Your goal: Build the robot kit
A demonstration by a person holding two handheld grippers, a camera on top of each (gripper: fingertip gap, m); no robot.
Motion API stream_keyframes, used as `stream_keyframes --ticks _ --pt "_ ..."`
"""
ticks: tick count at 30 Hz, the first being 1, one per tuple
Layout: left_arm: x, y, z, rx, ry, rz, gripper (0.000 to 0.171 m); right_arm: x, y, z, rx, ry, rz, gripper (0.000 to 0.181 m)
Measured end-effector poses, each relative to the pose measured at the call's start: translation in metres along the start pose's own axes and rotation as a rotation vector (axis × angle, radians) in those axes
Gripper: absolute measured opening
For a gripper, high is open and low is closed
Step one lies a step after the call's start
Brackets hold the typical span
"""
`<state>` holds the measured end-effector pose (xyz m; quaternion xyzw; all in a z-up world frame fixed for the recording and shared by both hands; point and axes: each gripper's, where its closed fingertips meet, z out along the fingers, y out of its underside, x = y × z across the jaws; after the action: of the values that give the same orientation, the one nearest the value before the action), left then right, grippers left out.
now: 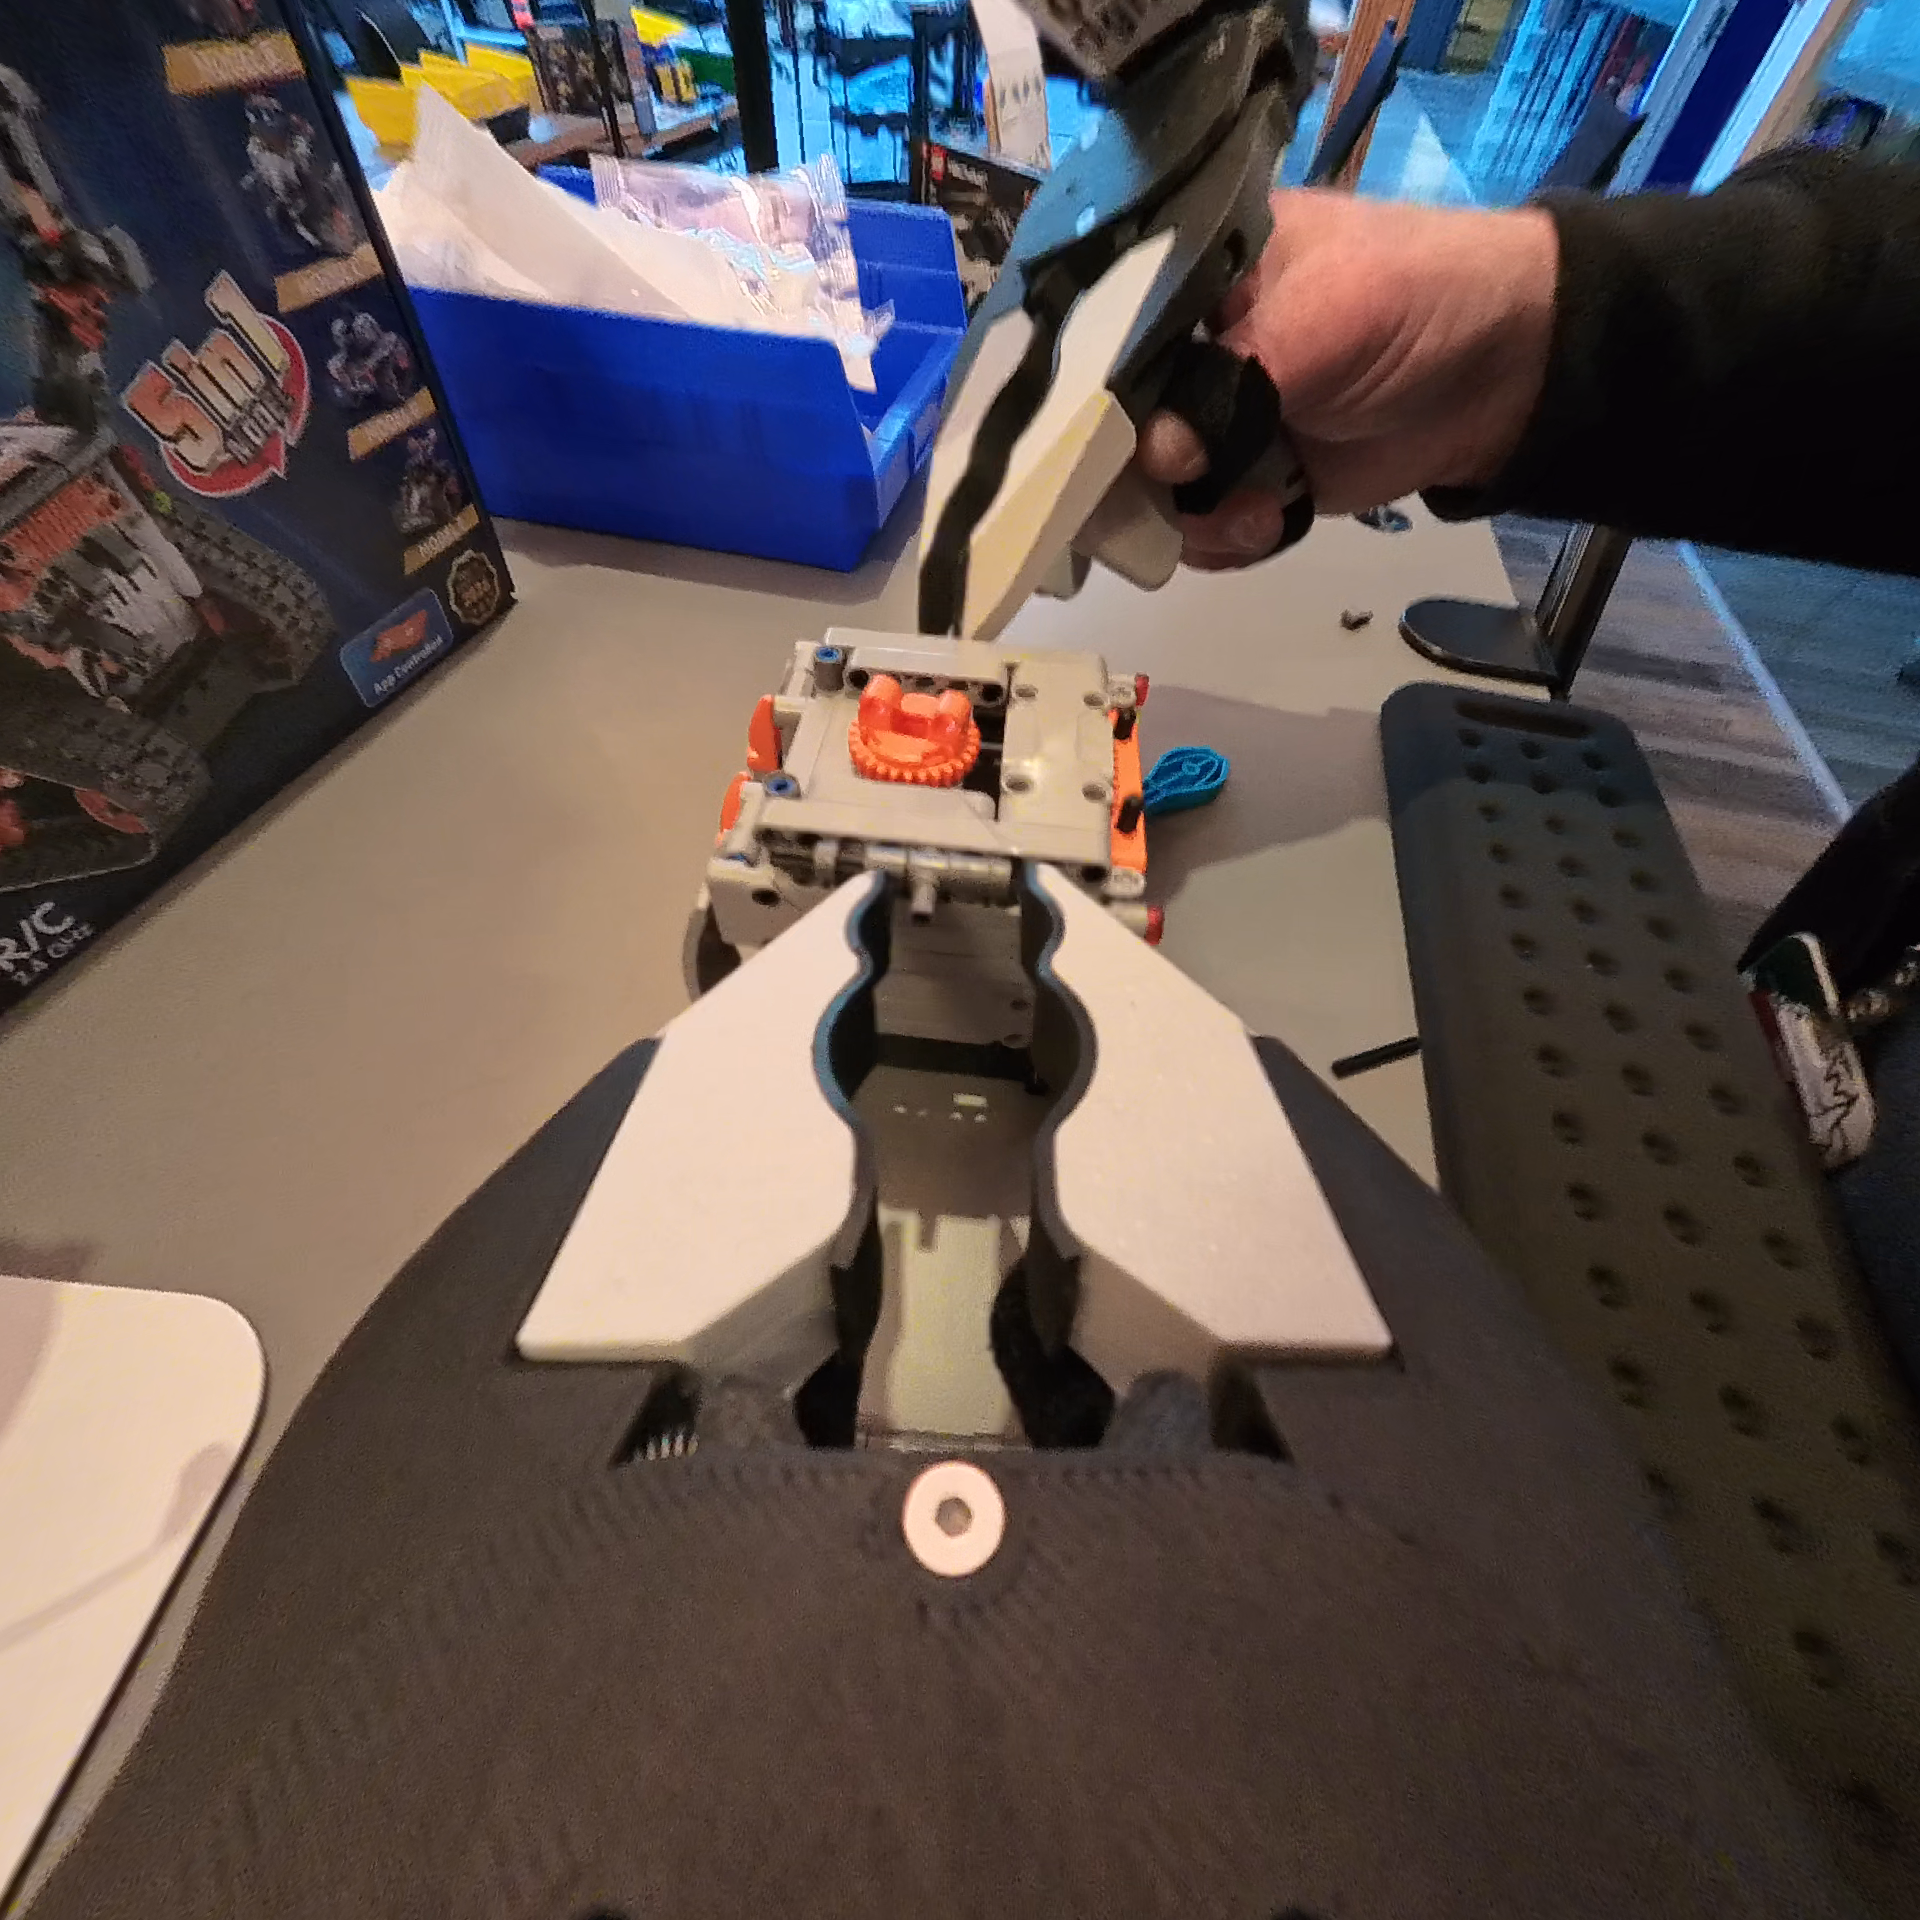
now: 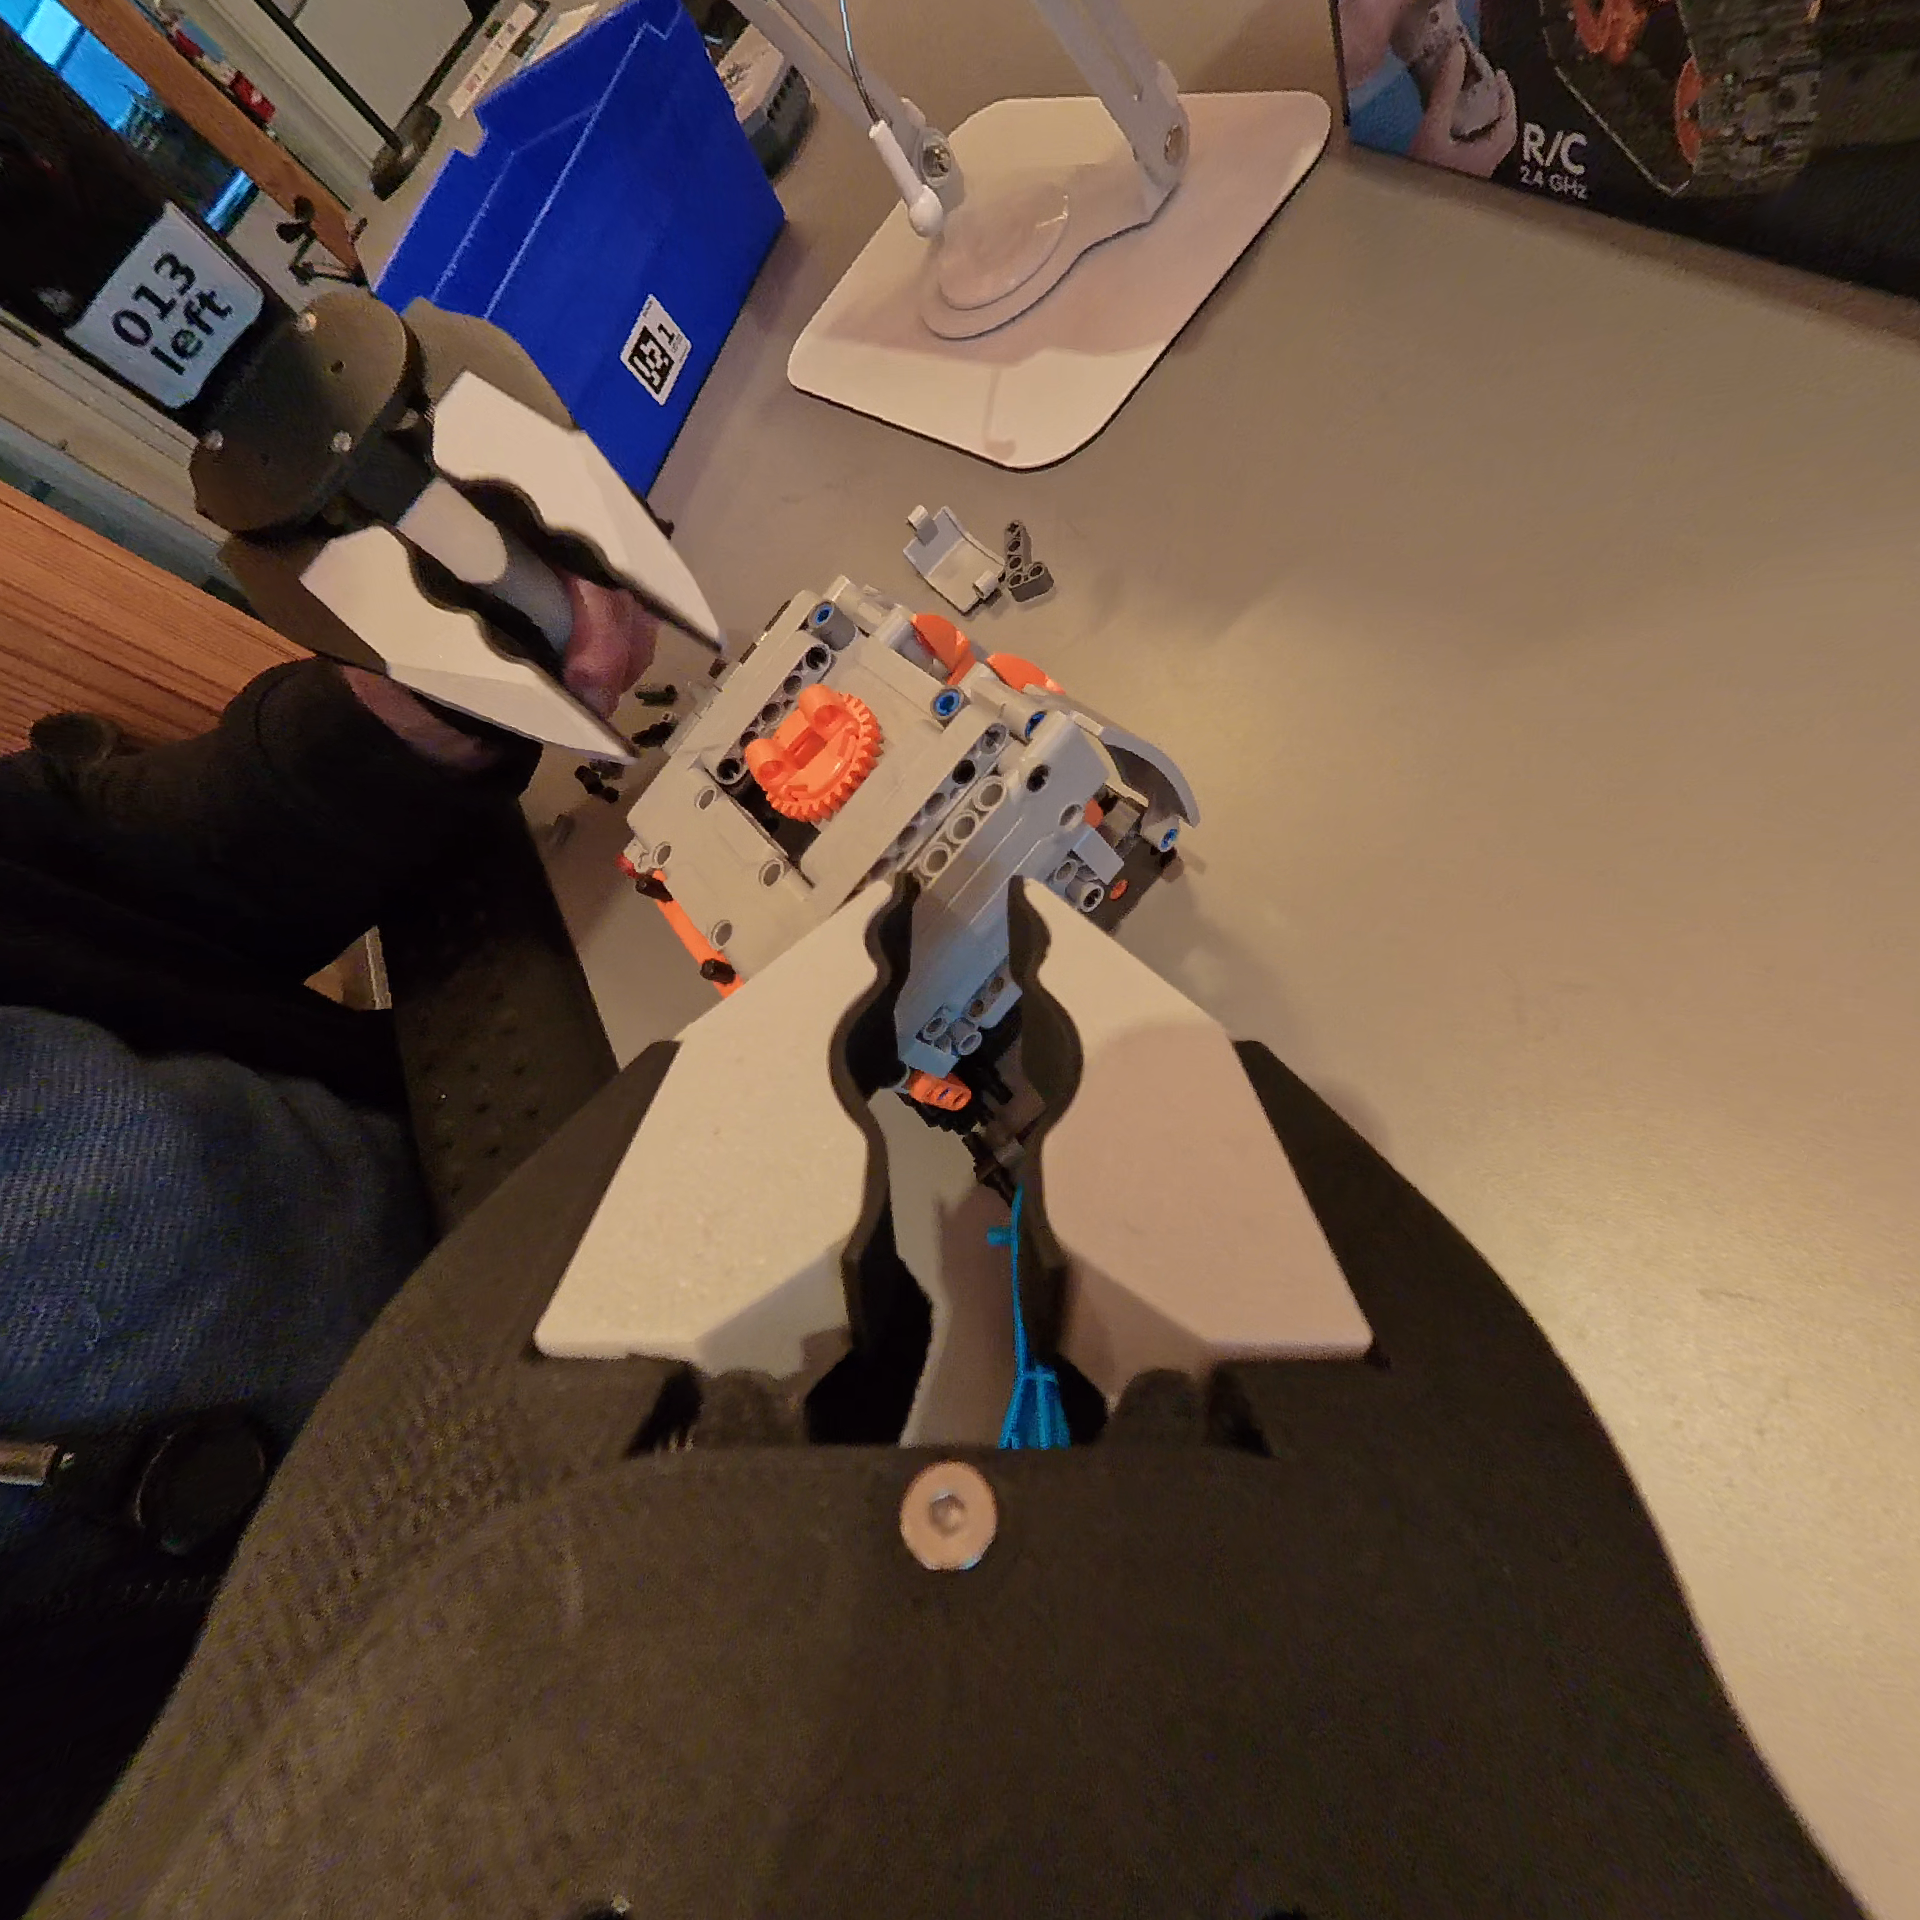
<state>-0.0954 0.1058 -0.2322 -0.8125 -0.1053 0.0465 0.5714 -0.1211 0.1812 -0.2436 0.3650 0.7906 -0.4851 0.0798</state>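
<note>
- Model [image 1: 1049, 717]: grey brick build with orange trim, standing on the table [image 1: 416, 935]. An orange gear [image 1: 914, 743] sits in its top face.
- Your left gripper [image 1: 961, 883] is at the model's near side. Its jaws are a little apart, with grey structure filling the gap between the tips. Cannot tell whether they press on it.
- Your right gripper [image 2: 961, 883] is at the opposite edge of the model, angled down. Its jaws are clamped on a grey studded beam of the model, a tip on each side.
- Your hand [image 1: 1382, 353], in a dark sleeve, holds the right gripper's handle, above and beyond the model.
- A teal part [image 1: 1184, 779] lies flat on the table just beside the model.
- A few loose grey parts [image 2: 956, 561] lie near the model's other end.
- Blue bin [image 1: 665, 436], holding paper and clear bags: behind the model, well apart.
- Printed box [image 1: 208, 416]: upright, well off to one side of the model.
- White lamp base [image 2: 1060, 270]: on the table, well apart from the model.
- Black perforated mat [image 1: 1610, 1039]: near the model, on the teal part's side.
</note>
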Motion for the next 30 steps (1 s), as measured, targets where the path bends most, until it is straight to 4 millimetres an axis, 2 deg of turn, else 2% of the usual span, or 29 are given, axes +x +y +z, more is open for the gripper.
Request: stream_keyframes --ticks 2,5,9,11,17,18,23,26,30 --pt "-0.004 -0.007 -0.006 0.037 0.006 -0.033 0.042 0.000 0.002 -0.001 -0.011 0.002 0.001 0.020" --pt "-0.010 0.000 0.000 0.001 0.002 -0.038 0.073 0.000 0.002 -0.001 -0.014 0.005 -0.002 0.021" --pt "-0.003 -0.002 0.007 0.002 0.009 0.017 0.061 0.000 0.002 0.000 -0.004 0.010 -0.007 0.018" --pt "-0.004 -0.003 0.005 0.008 -0.007 0.027 0.036 0.001 0.002 0.000 0.000 0.008 0.000 0.017" --pt "-0.002 -0.002 0.003 0.007 -0.004 0.042 0.036 0.000 0.001 -0.001 0.000 0.016 -0.005 0.021" --pt "-0.003 -0.003 0.002 0.016 -0.007 0.037 0.041 0.000 0.000 -0.002 0.011 0.015 -0.002 0.023" --pt "-0.003 -0.005 -0.005 0.022 0.005 0.000 0.046 0.005 -0.001 -0.027 0.029 0.074 -0.031 0.026" --pt "-0.001 0.001 -0.003 -0.018 -0.006 -0.009 0.052 0.015 0.019 -0.048 -0.050 0.167 -0.070 0.028" --pt "0.007 -0.001 -0.008 -0.035 -0.031 -0.015 0.056 0.026 0.064 -0.067 -0.200 0.266 -0.101 0.028"
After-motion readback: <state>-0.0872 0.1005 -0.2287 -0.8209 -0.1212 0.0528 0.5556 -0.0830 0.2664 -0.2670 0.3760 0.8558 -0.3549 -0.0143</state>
